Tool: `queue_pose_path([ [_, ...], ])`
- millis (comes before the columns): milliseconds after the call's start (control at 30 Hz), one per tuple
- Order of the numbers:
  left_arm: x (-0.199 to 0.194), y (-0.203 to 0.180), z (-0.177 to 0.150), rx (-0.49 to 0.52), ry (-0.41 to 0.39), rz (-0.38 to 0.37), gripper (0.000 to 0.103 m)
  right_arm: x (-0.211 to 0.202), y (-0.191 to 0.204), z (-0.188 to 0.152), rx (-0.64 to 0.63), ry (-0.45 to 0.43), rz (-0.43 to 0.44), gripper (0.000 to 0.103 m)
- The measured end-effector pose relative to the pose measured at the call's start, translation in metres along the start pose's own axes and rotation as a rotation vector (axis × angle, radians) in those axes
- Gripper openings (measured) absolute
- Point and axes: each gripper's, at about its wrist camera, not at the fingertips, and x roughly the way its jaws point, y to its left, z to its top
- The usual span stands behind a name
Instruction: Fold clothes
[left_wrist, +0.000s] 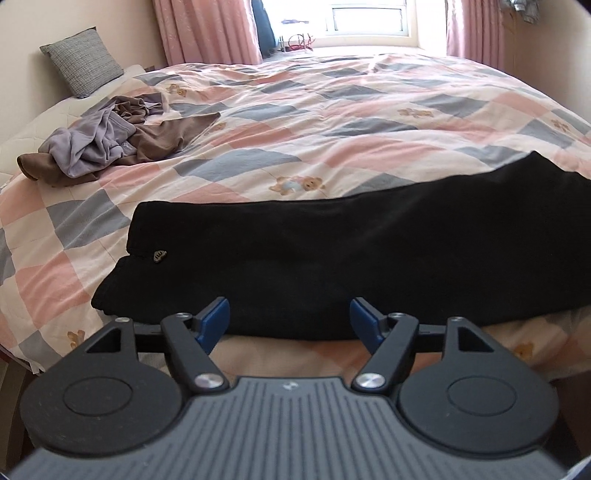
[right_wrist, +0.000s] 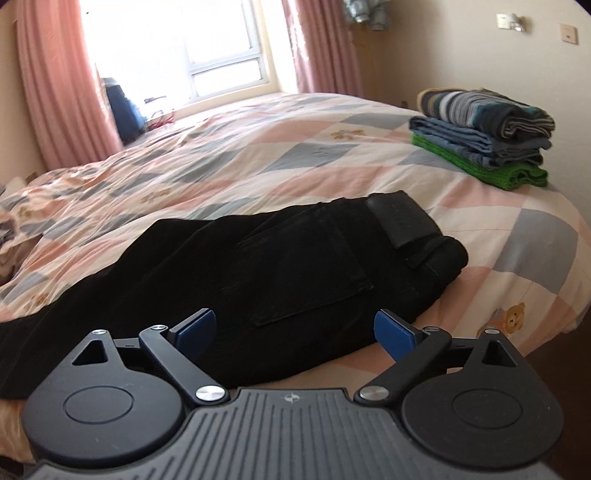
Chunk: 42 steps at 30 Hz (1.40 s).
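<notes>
1. Black trousers (right_wrist: 295, 258) lie lengthwise along the near edge of the bed (left_wrist: 332, 110), leg over leg; cross folds look left.
2. Beyond the trousers' waist end, a folded stack (right_wrist: 484, 136) sits done.
3. Beyond their hem end, a crumpled heap (left_wrist: 110, 140) waits unfolded.
4. Left hand-held gripper (left_wrist: 290, 323) and right hand-held gripper (right_wrist: 295, 332) hover wide, empty, at the trousers.
</notes>
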Motion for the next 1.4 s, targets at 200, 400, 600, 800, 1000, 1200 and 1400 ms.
queue_pose_path([
  [200,-0.014,-0.005,-0.006,0.015,-0.003,-0.023,0.075,-0.011,0.022,-0.006,-0.084,0.054,-0.045,0.101],
  [400,-0.028,-0.010,-0.010,0.027,-0.020,-0.059,0.077,-0.028,0.042,-0.011,-0.128,0.056,0.024,0.101],
  [600,-0.040,-0.009,-0.014,0.018,-0.046,-0.101,0.080,-0.037,0.057,-0.015,-0.161,0.057,0.025,0.101],
  [800,-0.042,-0.011,-0.017,0.024,-0.043,-0.119,0.082,-0.042,0.061,-0.018,-0.168,0.059,0.005,0.101],
  [1000,-0.045,-0.012,-0.022,0.022,-0.042,-0.121,0.083,-0.047,0.063,-0.021,-0.170,0.063,-0.009,0.101],
  [1200,-0.040,-0.011,-0.023,0.018,-0.024,-0.118,0.083,-0.046,0.064,-0.022,-0.173,0.069,-0.007,0.101],
  [1400,-0.035,-0.011,-0.024,0.017,-0.011,-0.119,0.083,-0.044,0.065,-0.023,-0.179,0.079,-0.005,0.101],
])
